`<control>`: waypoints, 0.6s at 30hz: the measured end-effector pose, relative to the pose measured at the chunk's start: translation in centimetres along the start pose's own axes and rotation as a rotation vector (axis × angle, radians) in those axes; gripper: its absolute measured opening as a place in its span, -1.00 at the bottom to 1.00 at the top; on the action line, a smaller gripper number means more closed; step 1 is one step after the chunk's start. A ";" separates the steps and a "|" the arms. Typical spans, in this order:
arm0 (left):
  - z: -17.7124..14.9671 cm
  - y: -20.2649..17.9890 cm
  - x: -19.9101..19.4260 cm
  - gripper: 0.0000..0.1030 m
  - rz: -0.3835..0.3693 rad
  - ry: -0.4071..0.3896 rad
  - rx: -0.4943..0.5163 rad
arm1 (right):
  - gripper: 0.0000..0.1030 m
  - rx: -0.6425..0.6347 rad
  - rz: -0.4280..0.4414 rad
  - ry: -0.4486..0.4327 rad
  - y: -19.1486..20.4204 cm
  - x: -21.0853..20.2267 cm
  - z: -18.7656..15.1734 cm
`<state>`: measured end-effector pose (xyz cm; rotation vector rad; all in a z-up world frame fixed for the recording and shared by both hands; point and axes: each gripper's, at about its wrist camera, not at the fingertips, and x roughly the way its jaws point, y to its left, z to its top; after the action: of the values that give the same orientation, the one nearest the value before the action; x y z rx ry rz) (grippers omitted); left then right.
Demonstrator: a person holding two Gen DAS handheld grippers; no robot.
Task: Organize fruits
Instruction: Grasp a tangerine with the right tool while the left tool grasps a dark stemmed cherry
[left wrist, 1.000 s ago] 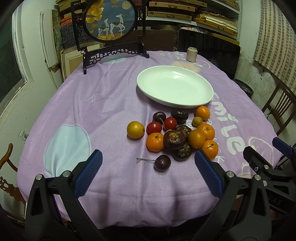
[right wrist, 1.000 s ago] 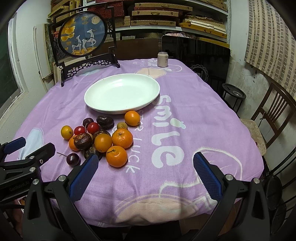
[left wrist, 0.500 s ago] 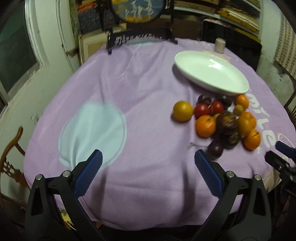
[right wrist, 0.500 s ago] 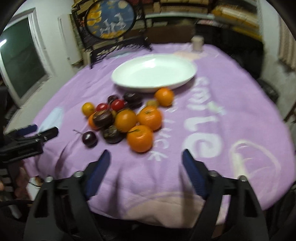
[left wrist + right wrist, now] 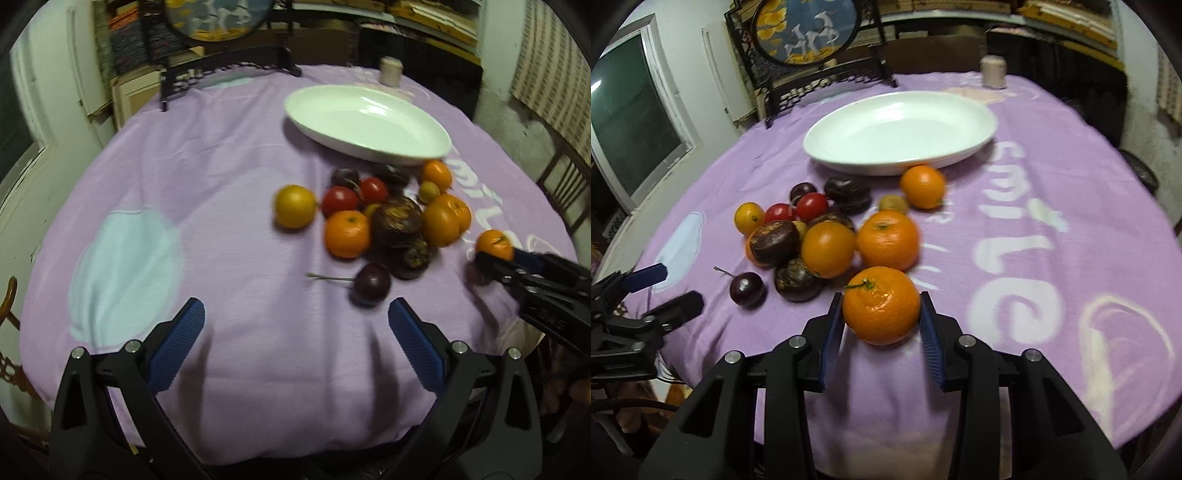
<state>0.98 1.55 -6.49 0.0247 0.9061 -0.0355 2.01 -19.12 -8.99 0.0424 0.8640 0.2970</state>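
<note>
A pile of fruit lies on the purple tablecloth in front of an empty white oval plate [image 5: 901, 134]: oranges, red tomatoes, dark passion fruits, a yellow fruit [image 5: 294, 206] and a dark cherry with a stem [image 5: 370, 283]. My right gripper [image 5: 882, 308] has its blue pads against both sides of the nearest orange [image 5: 881, 304], which rests on the cloth; it also shows in the left wrist view [image 5: 494, 244]. My left gripper [image 5: 295, 338] is open and empty, near the table's front edge, short of the cherry. The plate also shows in the left wrist view [image 5: 369, 123].
A round painted screen on a black stand [image 5: 809, 33] and a small jar [image 5: 993, 72] stand at the table's far side. Wooden chairs [image 5: 565, 184] stand to the right. Shelves fill the back wall.
My right gripper moved forward and closed around the nearest orange. My left gripper swung back towards the fruit pile and stays open.
</note>
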 end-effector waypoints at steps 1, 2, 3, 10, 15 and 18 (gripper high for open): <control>0.0 -0.6 0.5 0.95 -0.002 0.009 0.008 | -0.21 0.001 -0.014 -0.001 -0.2 -0.4 -0.3; 0.1 -1.0 0.9 0.87 -0.004 0.012 0.012 | -0.21 0.005 -0.027 0.000 -0.6 -0.6 -0.7; 0.2 -1.5 1.1 0.74 -0.012 0.016 0.017 | -0.21 0.012 -0.032 0.003 -1.0 -0.7 -1.0; 0.9 -3.3 2.5 0.09 -0.035 0.051 0.042 | -0.21 0.069 -0.002 0.015 -2.8 -0.8 -1.9; 1.3 -3.7 3.4 -0.05 -0.022 0.061 0.038 | -0.21 0.071 0.013 0.011 -3.1 -0.9 -2.0; 1.7 -3.3 3.1 -0.43 -0.003 0.048 0.032 | -0.21 0.075 0.017 0.007 -3.1 -1.0 -1.9</control>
<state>4.15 -1.90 -7.93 0.0539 0.9540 -0.0527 0.74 -22.55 -9.98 0.1181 0.8819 0.2805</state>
